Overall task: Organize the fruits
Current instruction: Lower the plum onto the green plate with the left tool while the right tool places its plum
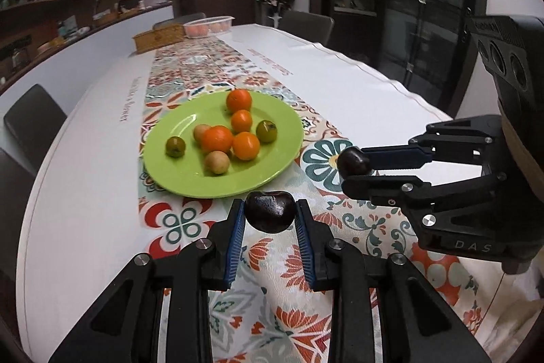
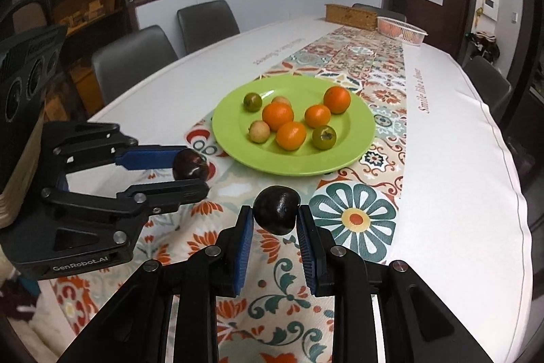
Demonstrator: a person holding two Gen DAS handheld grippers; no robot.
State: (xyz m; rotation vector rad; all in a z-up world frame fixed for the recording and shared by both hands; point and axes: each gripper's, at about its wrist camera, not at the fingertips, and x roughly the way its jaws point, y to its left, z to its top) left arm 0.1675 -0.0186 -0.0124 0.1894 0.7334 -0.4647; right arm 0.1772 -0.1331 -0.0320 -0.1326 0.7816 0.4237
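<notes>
A green plate (image 1: 176, 172) (image 2: 360, 125) on the patterned runner holds several oranges (image 1: 217, 139) (image 2: 277, 116), two green fruits (image 1: 266, 131) (image 2: 324, 137) and two pale round fruits (image 1: 217, 162) (image 2: 259, 131). My left gripper (image 1: 269, 210) (image 2: 190, 166) is shut on a dark plum (image 1: 269, 215) (image 2: 190, 164), just short of the plate's near rim. My right gripper (image 2: 276, 213) (image 1: 353, 164) is shut on a second dark plum (image 2: 277, 209) (image 1: 353, 162), to the right of the plate's near rim. Both plums are held above the cloth.
The long table has a white cloth (image 1: 340, 84) with a floral runner. At its far end stand a wicker box (image 1: 158, 38) (image 2: 350, 14) and a plastic basket of fruit (image 1: 207, 26) (image 2: 401, 29). Grey chairs (image 2: 132, 56) line the table's sides.
</notes>
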